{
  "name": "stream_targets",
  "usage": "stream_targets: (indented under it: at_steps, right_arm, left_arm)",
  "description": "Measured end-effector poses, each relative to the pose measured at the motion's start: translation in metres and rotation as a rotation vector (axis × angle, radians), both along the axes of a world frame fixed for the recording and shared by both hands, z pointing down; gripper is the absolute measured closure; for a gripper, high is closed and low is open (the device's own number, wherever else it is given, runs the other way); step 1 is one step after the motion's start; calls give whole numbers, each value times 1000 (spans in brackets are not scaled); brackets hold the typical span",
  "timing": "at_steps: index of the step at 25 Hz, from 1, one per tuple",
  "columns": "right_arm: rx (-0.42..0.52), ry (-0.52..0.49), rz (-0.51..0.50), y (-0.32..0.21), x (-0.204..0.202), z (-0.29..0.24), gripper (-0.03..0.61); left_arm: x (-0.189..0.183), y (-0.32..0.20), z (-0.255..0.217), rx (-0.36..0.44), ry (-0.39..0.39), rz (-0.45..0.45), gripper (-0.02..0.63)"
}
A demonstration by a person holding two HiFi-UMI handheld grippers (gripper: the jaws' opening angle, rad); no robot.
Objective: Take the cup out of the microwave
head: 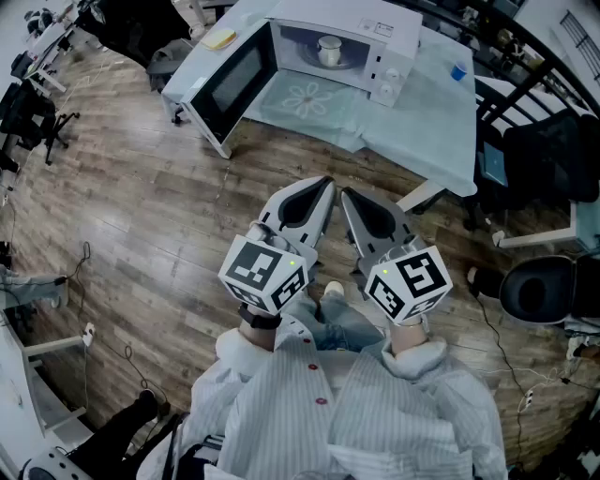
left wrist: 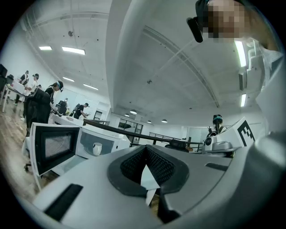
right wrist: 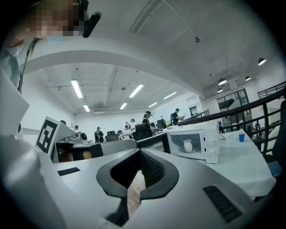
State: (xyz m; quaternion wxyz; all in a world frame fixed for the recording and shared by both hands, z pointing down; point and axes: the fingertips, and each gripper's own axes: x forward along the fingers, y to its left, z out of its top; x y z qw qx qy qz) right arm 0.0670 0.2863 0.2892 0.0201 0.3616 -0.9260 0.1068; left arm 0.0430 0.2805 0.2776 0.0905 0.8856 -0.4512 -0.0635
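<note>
Cup (head: 329, 50) stands inside the open microwave (head: 389, 33) on the counter (head: 441, 122) in the head view, well apart from the left hand-held gripper (head: 323, 185) and right hand-held gripper (head: 349, 195). Left gripper view: jaws together, empty. Right gripper view: jaws together, nothing held.

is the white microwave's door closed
No, the door of the white microwave stands swung wide open, showing the white cup inside.

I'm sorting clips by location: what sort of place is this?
Probably a large shared lab or open workspace: a microwave on a cloth-covered table, an office chair, and other people at distant benches under strip lights.
</note>
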Motion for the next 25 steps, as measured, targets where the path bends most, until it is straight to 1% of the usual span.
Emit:
stream_targets:
  at_steps: [7,13,19,25]
  right_arm:
    - [11,-16,-19,-4,14,-1,545]
    - [15,-26,-68,1,25,-2,545]
    - [9,-39,-85,-1,37,1,543]
    - [-9,-47,-88,-16,42,8,543]
  left_arm:
    - [13,-4,-4,17,-5,-29,604]
    - [25,2,-6,28,-11,-74,604]
    - [34,3,-2,18,-22,-101,604]
    - [35,-12,6,5,-22,-104,604]
